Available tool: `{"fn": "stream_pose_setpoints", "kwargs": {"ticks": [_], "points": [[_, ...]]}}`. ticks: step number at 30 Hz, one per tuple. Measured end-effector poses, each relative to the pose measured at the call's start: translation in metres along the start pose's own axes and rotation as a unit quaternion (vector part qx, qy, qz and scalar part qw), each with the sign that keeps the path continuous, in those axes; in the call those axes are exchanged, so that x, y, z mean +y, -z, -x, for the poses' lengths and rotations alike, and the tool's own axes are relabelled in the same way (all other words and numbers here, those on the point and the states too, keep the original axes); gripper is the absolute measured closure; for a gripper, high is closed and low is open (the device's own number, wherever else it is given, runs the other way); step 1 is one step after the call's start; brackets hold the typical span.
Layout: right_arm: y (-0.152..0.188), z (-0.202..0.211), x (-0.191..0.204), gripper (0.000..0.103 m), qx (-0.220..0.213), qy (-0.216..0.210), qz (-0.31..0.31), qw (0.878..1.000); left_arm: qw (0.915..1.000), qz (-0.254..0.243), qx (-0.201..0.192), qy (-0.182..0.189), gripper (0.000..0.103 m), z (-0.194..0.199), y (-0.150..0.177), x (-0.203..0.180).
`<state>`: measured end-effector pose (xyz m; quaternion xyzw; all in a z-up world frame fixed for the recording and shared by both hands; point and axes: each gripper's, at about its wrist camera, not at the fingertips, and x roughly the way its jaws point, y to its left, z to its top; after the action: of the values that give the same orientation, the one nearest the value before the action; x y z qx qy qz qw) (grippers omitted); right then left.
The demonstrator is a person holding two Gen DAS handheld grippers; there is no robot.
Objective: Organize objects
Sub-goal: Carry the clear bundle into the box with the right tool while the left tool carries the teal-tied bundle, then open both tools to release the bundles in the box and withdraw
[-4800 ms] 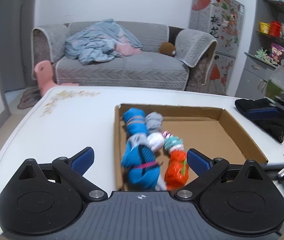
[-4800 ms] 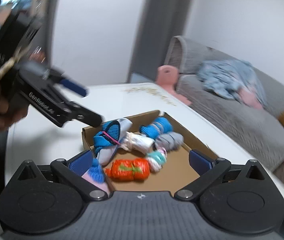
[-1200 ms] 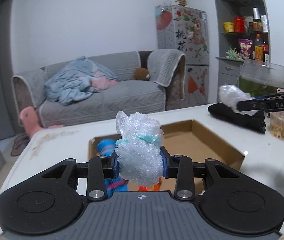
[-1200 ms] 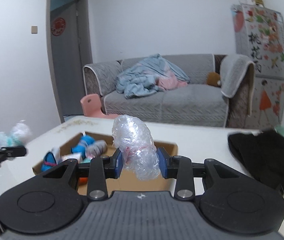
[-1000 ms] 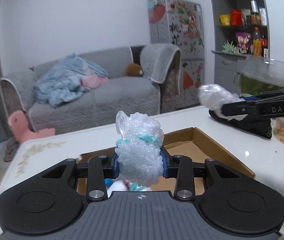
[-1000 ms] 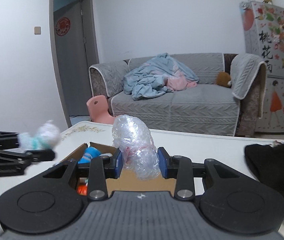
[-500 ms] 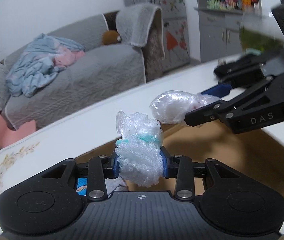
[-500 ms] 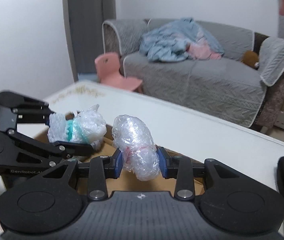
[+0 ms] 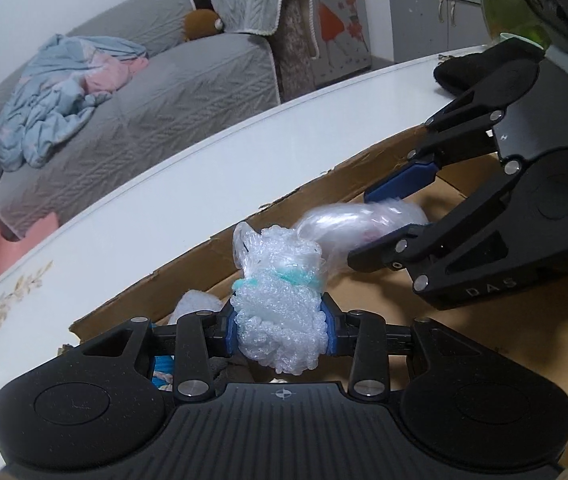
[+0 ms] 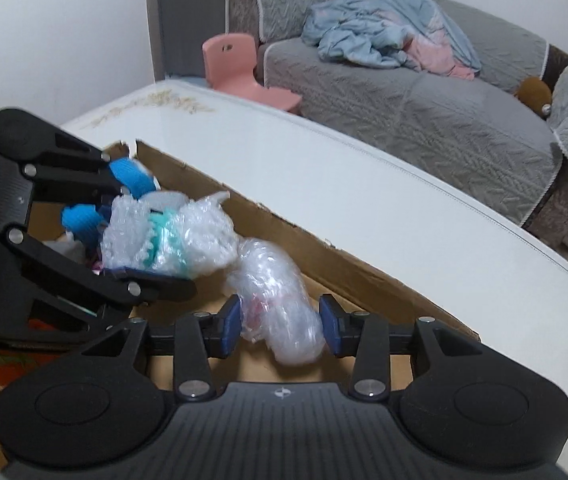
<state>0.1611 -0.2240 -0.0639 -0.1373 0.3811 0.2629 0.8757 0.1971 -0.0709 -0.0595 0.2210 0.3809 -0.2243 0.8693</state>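
My left gripper point(image 9: 280, 330) holds a bubble-wrap bundle with a teal band point(image 9: 278, 312) over the open cardboard box point(image 9: 503, 320). Its jaws are starting to open, but the pads still press on the bundle. From the right wrist, that same left gripper point(image 10: 156, 240) and its bundle point(image 10: 172, 240) appear at the left. My right gripper point(image 10: 280, 324) hangs beside it above the box point(image 10: 323, 256). Its jaws are opening, and a clear plastic bundle with pink inside point(image 10: 280, 304) sits blurred between pads that have just come off it. The left wrist view shows the right gripper point(image 9: 359, 227) at the right.
The box lies on a white table point(image 9: 164, 200). Blue rolled items point(image 10: 80, 218) and an orange one point(image 10: 8, 360) lie in its left part. A black cloth point(image 9: 467, 72) rests at the table's far right. Beyond are a grey sofa point(image 10: 423, 112) and a pink chair point(image 10: 236, 60).
Both grippers came down and together over the box, tilting downward. The right jaws have widened and the clear bundle is loose between them. The left bundle is still pinched.
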Motion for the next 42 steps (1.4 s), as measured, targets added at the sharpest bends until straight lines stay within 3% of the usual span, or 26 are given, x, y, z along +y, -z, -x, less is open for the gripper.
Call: {"fn": "stream_pose_setpoints", "kwargs": {"ticks": [7,12,20,38,42], "points": [[-0.001,0.0,0.004,0.061,0.007,0.007,0.005,1.0,0.9999,-0.001,0.011,-0.008,0.056,-0.003,-0.004,0.001],[-0.004,0.0,0.0,0.053,0.008,0.01,0.002,1.0,0.9998,0.001,0.012,-0.014,0.042,-0.002,-0.004,0.003],[-0.007,0.001,-0.003,0.047,0.006,0.014,0.003,1.0,0.9999,0.0,0.007,-0.01,0.029,0.005,-0.006,0.001],[-0.012,0.041,0.014,0.044,-0.02,0.02,0.016,0.999,0.9989,0.026,-0.038,-0.008,0.027,0.066,-0.007,0.005],[-0.012,0.062,0.02,0.036,-0.038,0.018,0.019,0.999,0.9972,0.033,-0.066,-0.008,0.026,0.098,-0.004,0.003]]}}
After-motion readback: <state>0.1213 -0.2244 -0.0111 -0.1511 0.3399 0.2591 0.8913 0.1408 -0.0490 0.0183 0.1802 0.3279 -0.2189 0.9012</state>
